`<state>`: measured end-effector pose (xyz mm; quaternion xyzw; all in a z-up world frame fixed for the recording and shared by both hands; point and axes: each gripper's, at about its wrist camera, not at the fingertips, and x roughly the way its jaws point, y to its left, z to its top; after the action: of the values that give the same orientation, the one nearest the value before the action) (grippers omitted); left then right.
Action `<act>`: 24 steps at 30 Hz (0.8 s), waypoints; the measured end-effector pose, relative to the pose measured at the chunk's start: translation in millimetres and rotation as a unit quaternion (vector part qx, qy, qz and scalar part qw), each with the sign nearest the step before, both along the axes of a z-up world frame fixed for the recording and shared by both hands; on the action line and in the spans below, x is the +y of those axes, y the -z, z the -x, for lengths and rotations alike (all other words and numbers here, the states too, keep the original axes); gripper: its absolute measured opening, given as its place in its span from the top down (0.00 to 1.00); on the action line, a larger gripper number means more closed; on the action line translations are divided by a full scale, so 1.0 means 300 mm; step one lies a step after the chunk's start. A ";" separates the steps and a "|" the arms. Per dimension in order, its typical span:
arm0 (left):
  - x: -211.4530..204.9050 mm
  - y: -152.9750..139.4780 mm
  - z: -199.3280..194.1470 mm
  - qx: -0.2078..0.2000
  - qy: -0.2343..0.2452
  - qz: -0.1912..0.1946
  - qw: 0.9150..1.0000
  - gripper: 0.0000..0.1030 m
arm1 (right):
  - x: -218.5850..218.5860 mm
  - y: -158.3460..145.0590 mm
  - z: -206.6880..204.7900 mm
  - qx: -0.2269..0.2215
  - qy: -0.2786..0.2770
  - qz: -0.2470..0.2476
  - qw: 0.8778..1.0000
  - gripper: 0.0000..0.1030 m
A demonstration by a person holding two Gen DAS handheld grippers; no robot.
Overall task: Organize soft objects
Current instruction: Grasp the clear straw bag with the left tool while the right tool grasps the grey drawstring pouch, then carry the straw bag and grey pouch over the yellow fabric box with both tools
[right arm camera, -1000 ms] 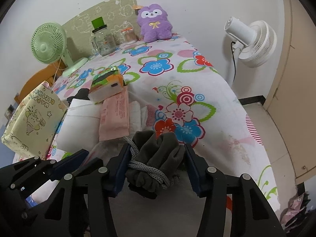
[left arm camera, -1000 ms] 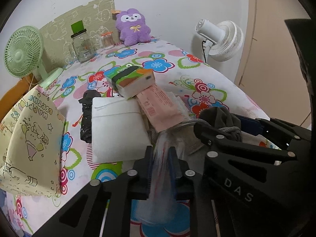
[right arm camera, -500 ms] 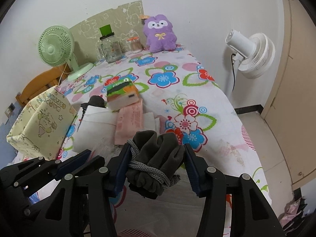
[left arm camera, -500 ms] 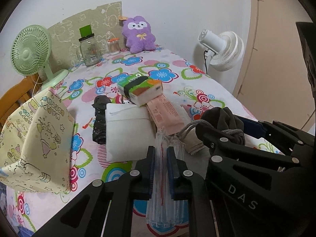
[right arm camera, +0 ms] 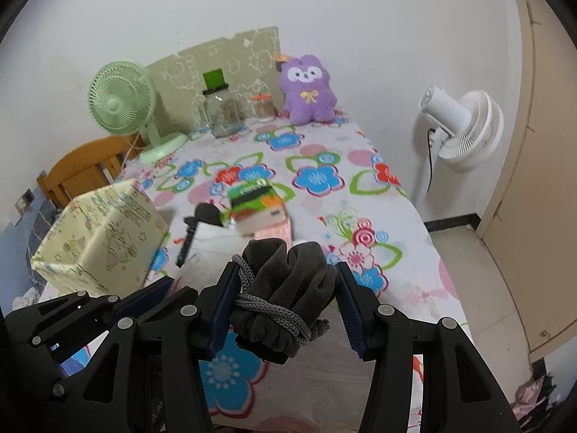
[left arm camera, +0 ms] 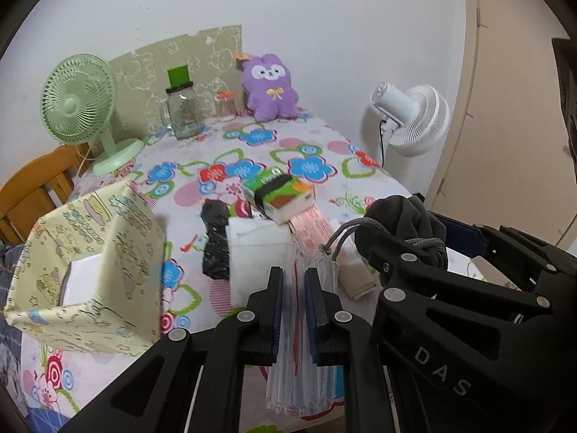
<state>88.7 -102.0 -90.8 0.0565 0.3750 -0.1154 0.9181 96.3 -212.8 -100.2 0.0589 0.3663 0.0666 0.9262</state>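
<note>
Two grippers hang above the flowered counter (left arm camera: pixel 324 144). Left gripper (left arm camera: pixel 293 281): jaws pinched on a clear plastic packet (left arm camera: pixel 299 379). Right gripper (right arm camera: pixel 285 281): jaws partly apart, clamped on a dark corded pouch (right arm camera: pixel 285 288). One yellow box (left arm camera: pixel 119 252) sits left; one tissue pack (left arm camera: pixel 281 200), one purple plush (left arm camera: pixel 270 90), two fans. White walls.

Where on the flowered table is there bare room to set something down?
Bare cloth lies between the tissue pack and the white fan, and behind it up to the glass jar. It is crowded between the yellow box and the pink packet.
</note>
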 end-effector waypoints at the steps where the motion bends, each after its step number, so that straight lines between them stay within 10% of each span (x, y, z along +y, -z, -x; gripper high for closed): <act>1: 0.007 -0.013 0.002 -0.003 -0.002 0.003 1.000 0.91 | 0.007 -0.011 0.002 -0.003 -0.002 0.001 1.000 0.46; 24: 0.156 -0.198 0.000 -0.054 -0.036 0.008 0.998 0.91 | 0.160 -0.229 -0.005 -0.059 -0.023 0.014 0.998 0.46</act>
<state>88.7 -55.3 -31.5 0.0421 0.3253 -0.0816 0.9411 97.7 -164.6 -31.5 0.0339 0.3133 0.0858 0.9452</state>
